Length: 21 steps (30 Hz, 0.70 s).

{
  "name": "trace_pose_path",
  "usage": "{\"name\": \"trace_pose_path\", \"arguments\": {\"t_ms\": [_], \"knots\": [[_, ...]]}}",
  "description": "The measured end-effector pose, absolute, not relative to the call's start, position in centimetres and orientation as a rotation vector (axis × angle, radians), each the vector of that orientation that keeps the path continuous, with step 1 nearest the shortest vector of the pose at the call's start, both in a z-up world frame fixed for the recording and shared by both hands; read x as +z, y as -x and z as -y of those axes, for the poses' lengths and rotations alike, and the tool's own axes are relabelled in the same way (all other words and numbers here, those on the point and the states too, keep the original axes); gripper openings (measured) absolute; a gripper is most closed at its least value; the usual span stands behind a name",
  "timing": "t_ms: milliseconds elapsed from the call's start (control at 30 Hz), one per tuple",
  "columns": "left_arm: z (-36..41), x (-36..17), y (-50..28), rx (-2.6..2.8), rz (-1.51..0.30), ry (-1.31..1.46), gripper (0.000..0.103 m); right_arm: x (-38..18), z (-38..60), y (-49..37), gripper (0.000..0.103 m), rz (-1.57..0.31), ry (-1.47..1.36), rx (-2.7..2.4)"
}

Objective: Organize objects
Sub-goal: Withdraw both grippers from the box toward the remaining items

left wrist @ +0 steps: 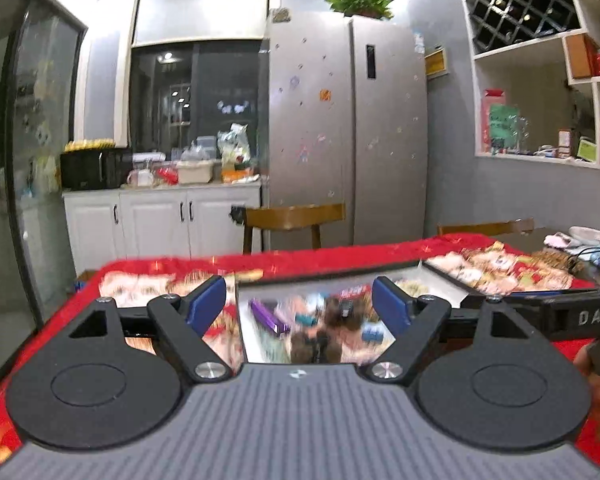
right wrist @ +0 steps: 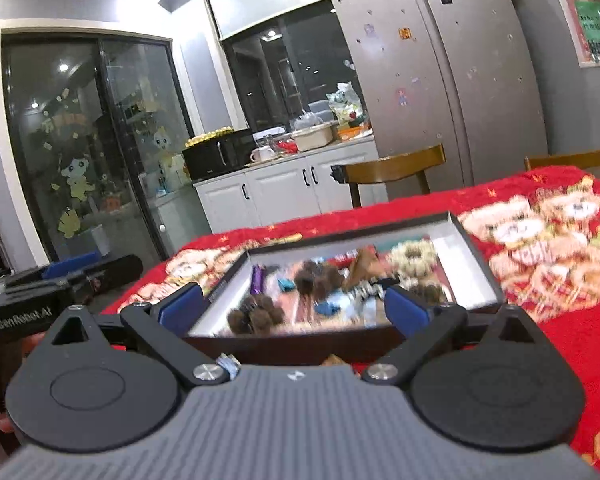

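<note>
A shallow dark box (right wrist: 476, 256) with a white inside sits on the red patterned tablecloth (right wrist: 540, 320). It holds several small items, blurred: a purple bar (right wrist: 257, 279), brown fluffy balls (right wrist: 256, 314), a cream ring (right wrist: 414, 256) and blue pieces. The box also shows in the left wrist view (left wrist: 242, 320), with the purple bar (left wrist: 269, 316). My left gripper (left wrist: 299, 304) is open and empty, just before the box. My right gripper (right wrist: 294, 308) is open and empty at the box's near edge. The left gripper's body shows at the left of the right wrist view (right wrist: 40, 300).
The box's lid (left wrist: 512, 276) lies to the right on the cloth. Wooden chairs (left wrist: 294, 220) stand behind the table. A fridge (left wrist: 348, 128), white cabinets (left wrist: 160, 216) and wall shelves (left wrist: 540, 60) stand beyond. Cluttered things lie at the table's far right (left wrist: 588, 244).
</note>
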<state>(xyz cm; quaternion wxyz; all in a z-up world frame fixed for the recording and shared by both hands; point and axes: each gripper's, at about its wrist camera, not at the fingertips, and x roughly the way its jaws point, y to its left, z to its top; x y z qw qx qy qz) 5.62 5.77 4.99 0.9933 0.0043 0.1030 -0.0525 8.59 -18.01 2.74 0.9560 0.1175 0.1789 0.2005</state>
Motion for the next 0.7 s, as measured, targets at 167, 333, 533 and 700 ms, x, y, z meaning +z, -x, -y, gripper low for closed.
{"name": "trace_pose_path", "arguments": {"t_ms": [167,333,533,700], "knots": [[-5.8,0.9,-7.8,-0.203,-0.377,0.033,0.084,-0.6,19.1,-10.7,0.098,-0.554,-0.323,0.405],[-4.3,-1.1,-8.7,-0.183,-0.453,-0.051,0.084,-2.7,18.9,-11.6,0.099,-0.622,-0.292,0.377],[-5.4,-1.6,-10.3,-0.194,-0.523,0.032,0.074,-2.5,17.9,-11.6,0.1,-0.629,-0.233,0.411],[-6.4,-2.1,-11.6,-0.212,-0.597,0.135,0.038,-2.6,17.8,-11.9,0.092,-0.623,-0.241,0.436]]}}
